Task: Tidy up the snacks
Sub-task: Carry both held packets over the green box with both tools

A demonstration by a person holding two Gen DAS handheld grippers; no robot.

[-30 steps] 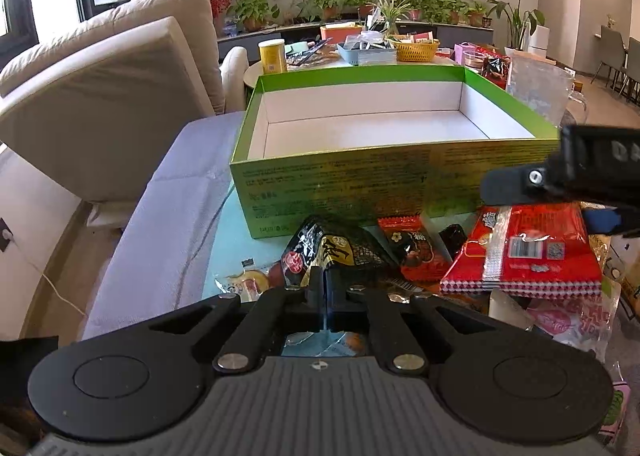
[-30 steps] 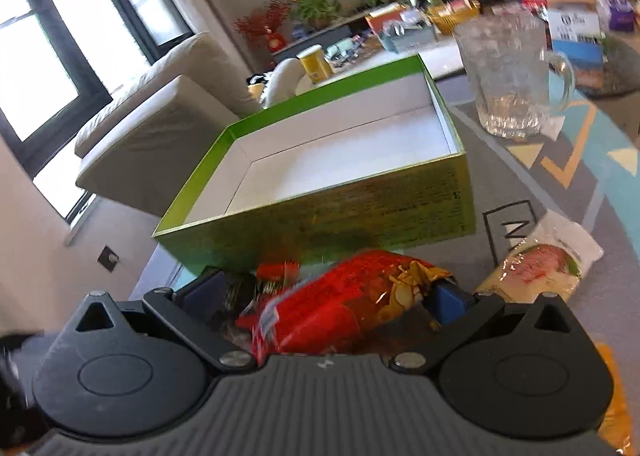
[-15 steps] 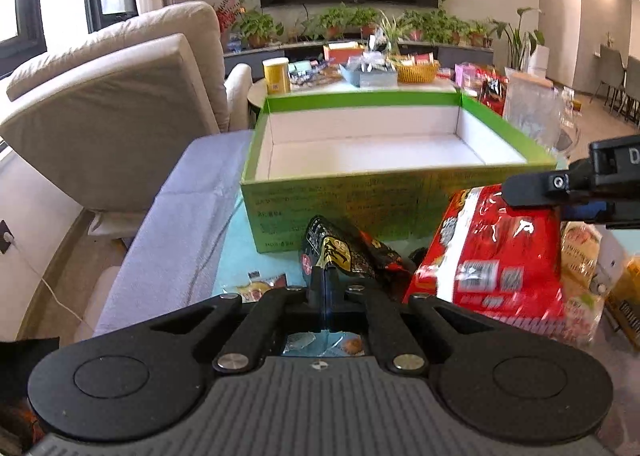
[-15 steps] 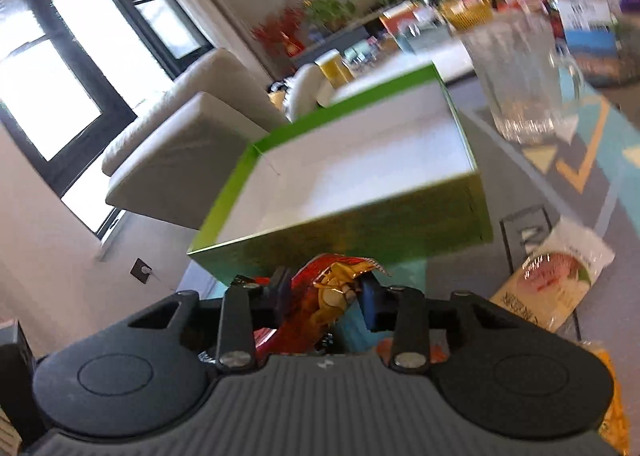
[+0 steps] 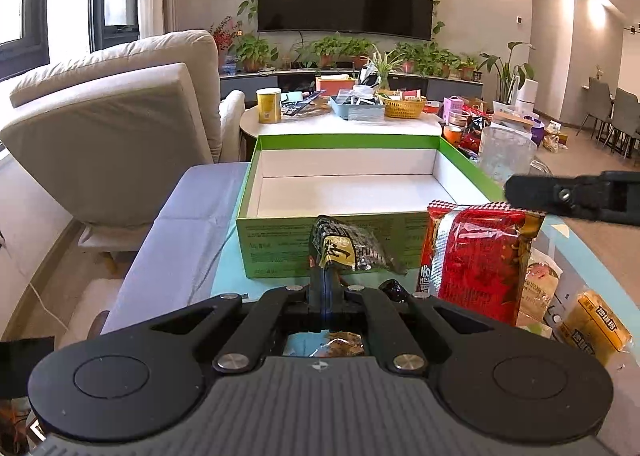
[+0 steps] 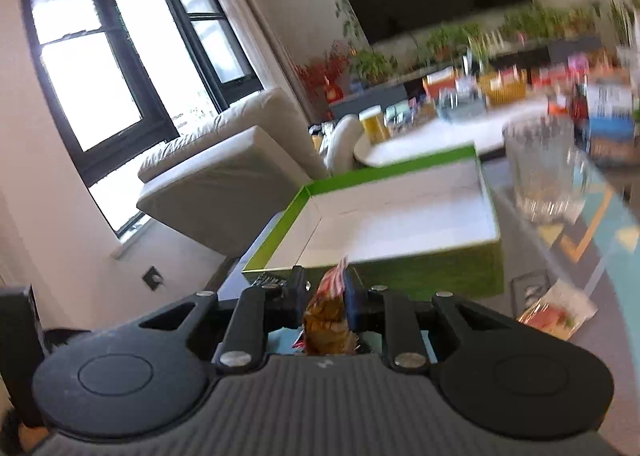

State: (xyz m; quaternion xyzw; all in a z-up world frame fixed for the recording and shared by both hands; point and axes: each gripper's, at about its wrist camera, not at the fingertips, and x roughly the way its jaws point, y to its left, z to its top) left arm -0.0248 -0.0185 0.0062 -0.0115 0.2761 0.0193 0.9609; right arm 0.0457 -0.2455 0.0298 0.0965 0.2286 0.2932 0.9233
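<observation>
My left gripper (image 5: 326, 288) is shut on a black and yellow snack packet (image 5: 348, 250), which it holds up in front of the green box (image 5: 360, 244) with its bare white inside. My right gripper (image 6: 325, 290) is shut on the top edge of a red snack bag (image 6: 328, 316). In the left wrist view that red bag (image 5: 478, 256) hangs to the right, under the right gripper's black finger (image 5: 560, 196). Both packets are off the table, just short of the box's near wall (image 6: 420, 270).
More snack packets lie at the right: a pale one (image 6: 556, 314) and a yellow one (image 5: 596, 324). A glass mug (image 6: 540, 172) stands right of the box. A beige armchair (image 5: 108, 132) is on the left. A cluttered round table (image 5: 340, 122) stands behind the box.
The right gripper closed on the red bag and lifted it off the table. The left gripper rose with the black packet; both now sit higher against the box.
</observation>
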